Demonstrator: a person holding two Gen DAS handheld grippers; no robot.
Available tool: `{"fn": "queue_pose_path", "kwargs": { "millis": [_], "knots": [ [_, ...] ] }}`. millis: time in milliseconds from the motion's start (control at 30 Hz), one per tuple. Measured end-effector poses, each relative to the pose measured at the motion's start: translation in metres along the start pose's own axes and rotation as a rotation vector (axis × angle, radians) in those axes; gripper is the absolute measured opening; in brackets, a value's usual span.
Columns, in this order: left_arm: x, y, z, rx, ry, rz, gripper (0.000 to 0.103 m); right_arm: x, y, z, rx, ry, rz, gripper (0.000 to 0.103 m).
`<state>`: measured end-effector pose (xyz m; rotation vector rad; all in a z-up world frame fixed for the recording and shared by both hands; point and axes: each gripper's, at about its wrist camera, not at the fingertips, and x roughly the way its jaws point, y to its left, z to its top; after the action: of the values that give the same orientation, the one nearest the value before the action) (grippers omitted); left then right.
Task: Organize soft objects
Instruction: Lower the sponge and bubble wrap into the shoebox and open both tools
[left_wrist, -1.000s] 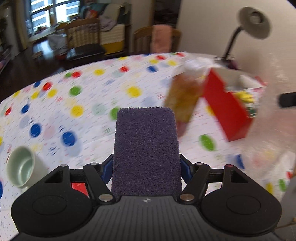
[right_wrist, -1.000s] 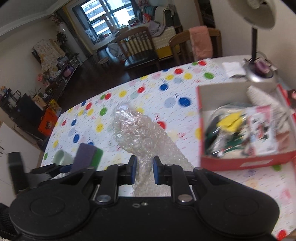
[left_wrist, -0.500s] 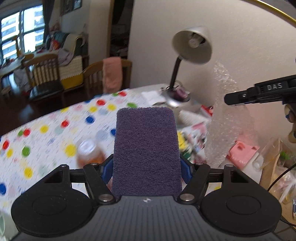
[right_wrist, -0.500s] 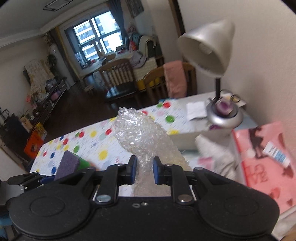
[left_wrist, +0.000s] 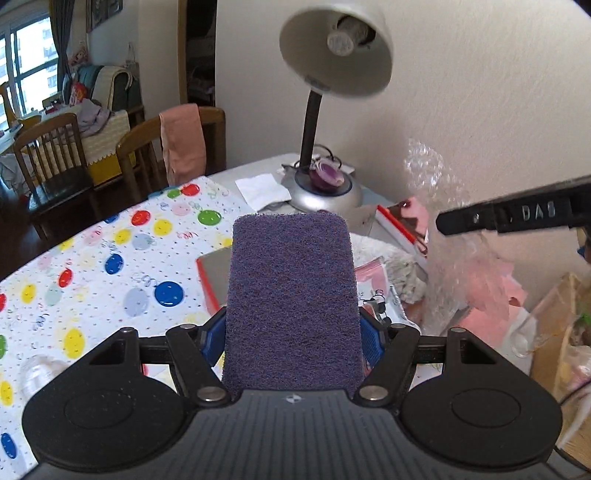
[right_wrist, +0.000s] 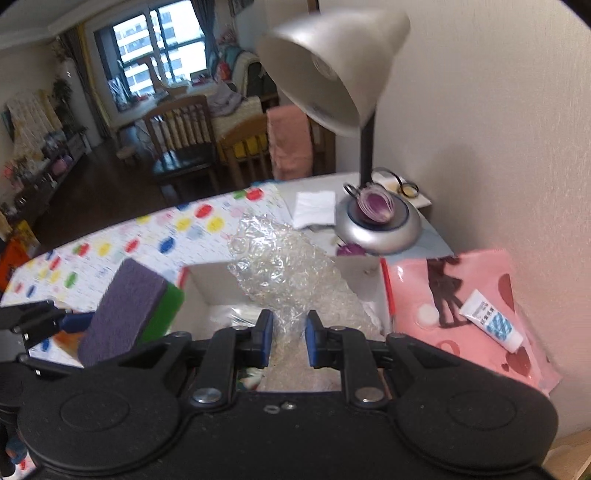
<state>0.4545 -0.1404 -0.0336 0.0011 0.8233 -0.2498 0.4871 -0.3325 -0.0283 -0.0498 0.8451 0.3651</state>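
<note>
Sponge (left_wrist: 291, 295) clamped by its edges in left claw (left_wrist: 291, 332), bubble wrap (right_wrist: 288, 266) pinched in right claw (right_wrist: 289, 341), both held over box (right_wrist: 207, 291) on counter (left_wrist: 110, 258); light, squashy, springs back; grip wrap low, bunched

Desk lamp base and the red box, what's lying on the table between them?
In the right wrist view, a small purple object lies between the lamp base and the red box; too blurred to identify.
</note>
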Motion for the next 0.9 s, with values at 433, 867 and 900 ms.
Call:
{"fn": "queue_pose_path", "kwargs": {
  "millis": [433, 867, 900],
  "knots": [
    [0.081, 0.000, -0.005, -0.029, 0.130, 0.020, 0.070, 0.084, -0.009, -0.020, 0.097, 0.099, 0.043, 0.018],
    [0.095, -0.004, -0.015, -0.037, 0.165, 0.001, 0.070, 0.123, -0.016, -0.025, 0.255, 0.155, 0.114, 0.024],
    [0.095, -0.004, -0.016, -0.040, 0.163, 0.002, 0.070, 0.123, -0.017, -0.025, 0.260, 0.156, 0.122, 0.026]
  ]
}}
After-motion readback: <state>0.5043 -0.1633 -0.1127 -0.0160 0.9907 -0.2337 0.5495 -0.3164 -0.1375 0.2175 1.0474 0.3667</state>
